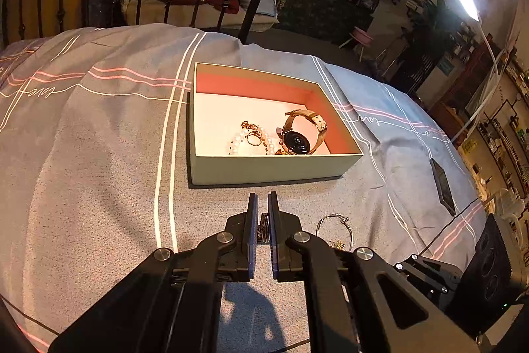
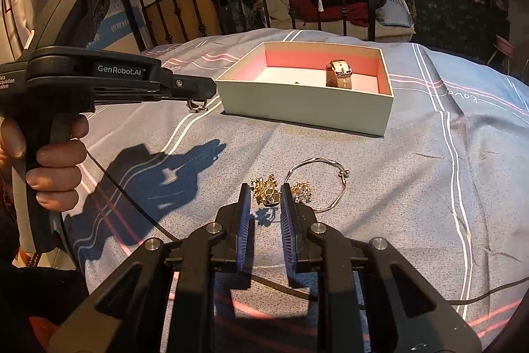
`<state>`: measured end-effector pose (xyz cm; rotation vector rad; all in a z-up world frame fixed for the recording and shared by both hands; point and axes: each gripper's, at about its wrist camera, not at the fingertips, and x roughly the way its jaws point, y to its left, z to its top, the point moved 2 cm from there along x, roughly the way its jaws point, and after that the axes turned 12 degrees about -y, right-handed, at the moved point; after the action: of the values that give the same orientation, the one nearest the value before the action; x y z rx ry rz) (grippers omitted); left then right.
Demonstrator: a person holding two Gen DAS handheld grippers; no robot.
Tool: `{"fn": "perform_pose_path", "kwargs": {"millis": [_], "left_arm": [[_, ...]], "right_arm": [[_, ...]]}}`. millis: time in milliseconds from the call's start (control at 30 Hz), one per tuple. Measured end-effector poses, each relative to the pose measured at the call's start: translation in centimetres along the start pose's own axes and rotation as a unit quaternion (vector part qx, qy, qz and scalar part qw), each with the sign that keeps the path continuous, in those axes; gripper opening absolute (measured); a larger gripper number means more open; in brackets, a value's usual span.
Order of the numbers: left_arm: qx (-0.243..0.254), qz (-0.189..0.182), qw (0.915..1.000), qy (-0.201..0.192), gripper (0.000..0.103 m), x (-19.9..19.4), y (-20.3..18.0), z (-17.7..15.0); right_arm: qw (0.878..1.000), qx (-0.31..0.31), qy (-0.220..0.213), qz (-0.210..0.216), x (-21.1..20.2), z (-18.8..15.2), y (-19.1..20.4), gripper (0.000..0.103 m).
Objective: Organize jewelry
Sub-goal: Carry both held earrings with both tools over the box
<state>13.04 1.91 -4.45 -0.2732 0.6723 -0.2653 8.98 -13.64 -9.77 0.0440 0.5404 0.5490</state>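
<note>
Blue-padded fingers of my left gripper [image 1: 263, 202] are clenched on a small metal ring [image 1: 264, 229], which sits pinched between the pads, clear of the bedspread. In the right wrist view I see the same left gripper [image 2: 198, 95] held by a hand [image 2: 49, 167] above the bed, with the ring [image 2: 197, 105] hanging at its tip, just beside the near left corner of the box [image 2: 307, 105].

My right gripper [image 2: 264, 192] rests low over the bedspread [image 2: 413, 187]. Its jaws stand narrowly apart around a gold ornament [image 2: 266, 189]; I cannot tell whether the pads press on it. A second sparkling ornament [image 2: 302, 190] lies just outside the right finger, touching a silver bangle [image 2: 319, 184] that lies flat on the fabric.

Beyond both grippers, the open box [image 1: 274, 166] sits on the bed, pale outside and pink-red on its inner walls. Inside it, in the left wrist view, I see:
- a watch [image 1: 299, 138] with a tan strap and a dark face, near the right wall;
- a pearl bracelet [image 1: 264, 141] just beside the watch;
- a thin gold ring [image 1: 253, 139] lying on the pearls.

A dark phone [image 1: 443, 186] lies on the bedspread, well apart to the right of the box.
</note>
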Motion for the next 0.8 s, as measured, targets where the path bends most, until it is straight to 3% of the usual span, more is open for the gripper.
{"fn": "perform_pose_path", "kwargs": {"millis": [367, 800], "left_arm": [[-0.033, -0.026, 0.9989, 0.022, 0.006, 0.6, 0.1, 1.9], [-0.063, -0.036, 0.9961, 0.05, 0.006, 1.6, 0.2, 2.0]], "right_arm": [[1.0, -0.005, -0.021, 0.0, 0.4, 2.6, -0.4, 0.019], [1.0, 0.008, -0.021, 0.001, 0.6, 2.4, -0.9, 0.019]]}}
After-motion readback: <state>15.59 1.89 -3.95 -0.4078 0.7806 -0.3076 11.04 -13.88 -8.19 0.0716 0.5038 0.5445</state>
